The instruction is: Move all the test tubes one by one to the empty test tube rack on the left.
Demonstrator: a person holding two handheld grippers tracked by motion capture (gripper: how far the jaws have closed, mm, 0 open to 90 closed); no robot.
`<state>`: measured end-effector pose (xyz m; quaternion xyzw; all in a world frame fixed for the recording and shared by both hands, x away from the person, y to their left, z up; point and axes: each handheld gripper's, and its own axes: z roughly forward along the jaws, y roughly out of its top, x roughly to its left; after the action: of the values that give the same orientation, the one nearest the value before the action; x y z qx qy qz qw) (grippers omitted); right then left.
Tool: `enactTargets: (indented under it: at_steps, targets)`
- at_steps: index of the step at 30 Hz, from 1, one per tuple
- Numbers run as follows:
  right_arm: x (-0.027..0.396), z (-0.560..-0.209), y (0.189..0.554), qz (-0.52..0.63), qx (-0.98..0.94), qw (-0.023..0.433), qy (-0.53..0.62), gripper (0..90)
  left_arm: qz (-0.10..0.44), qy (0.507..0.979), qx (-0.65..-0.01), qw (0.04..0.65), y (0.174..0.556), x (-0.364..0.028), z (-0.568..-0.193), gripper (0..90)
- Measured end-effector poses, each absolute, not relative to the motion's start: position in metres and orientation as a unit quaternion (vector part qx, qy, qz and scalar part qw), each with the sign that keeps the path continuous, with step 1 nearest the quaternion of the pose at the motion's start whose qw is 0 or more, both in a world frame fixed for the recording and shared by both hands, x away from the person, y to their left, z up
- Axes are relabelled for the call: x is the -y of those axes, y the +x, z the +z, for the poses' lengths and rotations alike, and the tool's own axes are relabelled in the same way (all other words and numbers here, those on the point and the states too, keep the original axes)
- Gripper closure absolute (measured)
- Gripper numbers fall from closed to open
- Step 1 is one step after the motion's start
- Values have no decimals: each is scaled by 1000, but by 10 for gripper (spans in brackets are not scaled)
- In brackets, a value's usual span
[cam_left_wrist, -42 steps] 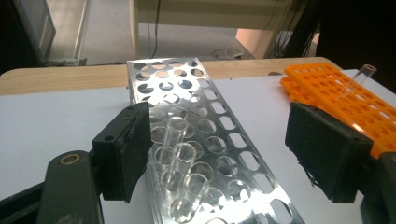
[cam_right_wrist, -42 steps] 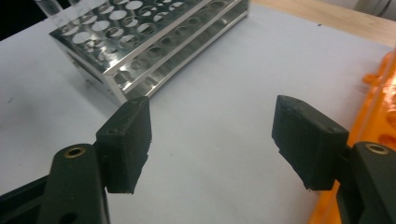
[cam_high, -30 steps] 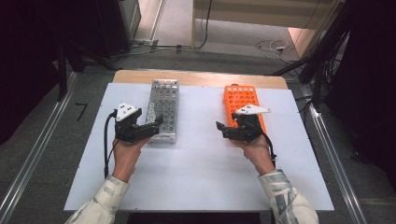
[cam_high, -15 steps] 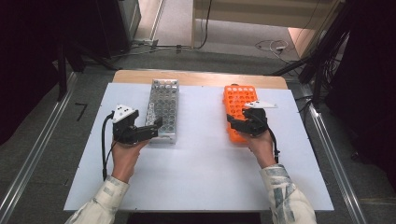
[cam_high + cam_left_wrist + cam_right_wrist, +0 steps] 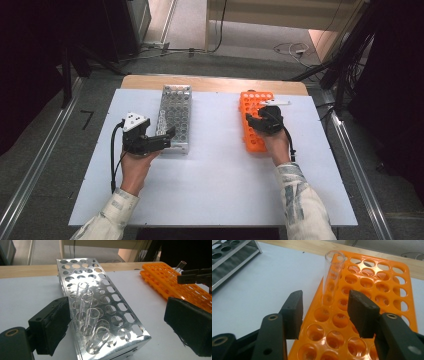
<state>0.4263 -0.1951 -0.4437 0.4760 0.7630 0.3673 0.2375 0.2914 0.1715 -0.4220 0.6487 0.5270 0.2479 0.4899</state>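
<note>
Orange plastic is what the right claw is working over: an orange rack lying on the white counter, with one clear glass tube standing in a hole near the rack's left edge. The tube is standing upright, long axis vertical, open mouth up, rounded end down in the hole. The right claw's jaws have just been closing and are now sitting half-spread on either side of the tube's line, but short of it; the pads are not touching the glass.

I'd say the step in hand is the reach to pick this tube. Next, the claw is needing to slide forward until the pads flank the glass, then press gently and lift straight up.

Left of the orange rack, a metal rack is holding four more tubes in a row. The left claw is waiting spread wide at that rack's near end, gripping nothing.
</note>
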Motion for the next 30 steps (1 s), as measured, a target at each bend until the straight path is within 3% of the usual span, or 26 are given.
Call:
enactTargets:
  at_steps: [14, 22, 30]
  targets:
    - [189, -449, 449, 350, -769, 233, 482, 580, 246, 647, -529, 490, 292, -174, -423, 74]
    - [187, -452, 455, 346, -769, 233, 485, 713, 243, 651, -529, 488, 293, -174, -425, 77]
    - [184, -452, 453, 348, -772, 233, 478, 729, 243, 650, -531, 487, 293, -174, -425, 77]
